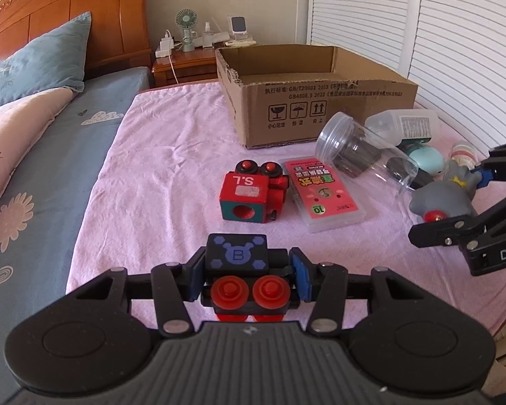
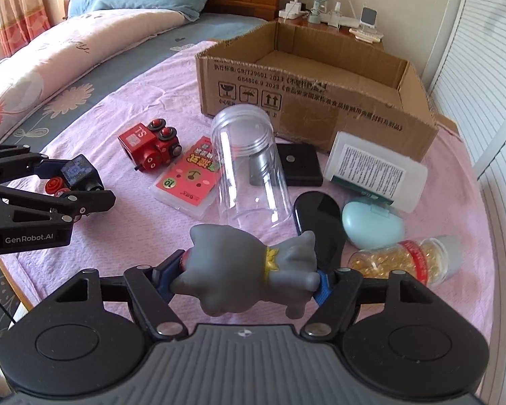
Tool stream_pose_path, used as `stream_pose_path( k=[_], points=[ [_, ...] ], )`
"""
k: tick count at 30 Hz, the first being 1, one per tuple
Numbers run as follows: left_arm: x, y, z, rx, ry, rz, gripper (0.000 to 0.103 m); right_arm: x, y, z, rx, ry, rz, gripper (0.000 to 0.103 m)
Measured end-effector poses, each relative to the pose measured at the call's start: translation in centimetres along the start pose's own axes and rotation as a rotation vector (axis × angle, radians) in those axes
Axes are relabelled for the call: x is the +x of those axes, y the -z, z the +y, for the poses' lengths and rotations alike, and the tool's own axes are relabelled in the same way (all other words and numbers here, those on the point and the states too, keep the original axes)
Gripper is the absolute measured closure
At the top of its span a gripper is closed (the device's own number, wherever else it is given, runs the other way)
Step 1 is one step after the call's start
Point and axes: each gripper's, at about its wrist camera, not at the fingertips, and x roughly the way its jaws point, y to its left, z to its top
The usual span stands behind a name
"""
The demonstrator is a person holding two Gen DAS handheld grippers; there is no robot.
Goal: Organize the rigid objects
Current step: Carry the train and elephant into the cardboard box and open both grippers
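The black toy block (image 1: 243,270) with red wheels sits clamped in the left gripper (image 1: 246,276), low over the pink sheet (image 1: 158,168). The grey figure (image 2: 249,270) is pressed between the pads of the right gripper (image 2: 246,280). Both seem picked, so the next move probably needs a carry to the open cardboard box (image 2: 320,101). Only the right view shows the capsule bottle (image 2: 404,260) and black case (image 2: 317,216).

Left wrist view: from behind my left gripper (image 1: 246,278), angled down, facing the cardboard box (image 1: 320,101). Right wrist view: same, behind my right gripper (image 2: 244,281). Shared: box, pink bedcover (image 1: 158,168), each other's gripper.
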Motion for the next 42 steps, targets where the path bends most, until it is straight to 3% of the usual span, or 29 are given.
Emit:
stream_pose_path(
  k=[7, 15, 23, 32, 36, 42],
  points=[
    [-1.8, -2.9, 0.0, 0.066, 0.065, -0.001, 0.053, -2.7, -1.9, -1.9, 0.007, -0.025, -0.072, 0.026],
    [-1.3, -9.1, -1.1, 0.113, 0.147, -0.012, 0.053, -4.2, -5.8, -4.8, 0.028, -0.001, -0.162, 0.026],
    [3.1, -17.2, -2.6, 0.173, 0.112, -0.062, 0.053, -3.2, -10.1, -8.1, 0.055, 0.027, -0.198, 0.026],
    [11.2, -23.1, -2.2, 0.146, 0.038, -0.024, 0.052, -0.9, -12.7, -10.3, 0.071, 0.079, -0.163, 0.026],
    [13.4, -23.8, -0.9, 0.085, 0.006, -0.024, 0.027, 0.1, -13.2, -10.6, 0.075, 0.086, -0.145, 0.026],
    [12.2, -23.2, 0.1, 0.075, 0.002, -0.034, 0.014, 1.3, -14.0, -10.9, 0.077, 0.075, -0.128, 0.026]
  ],
)
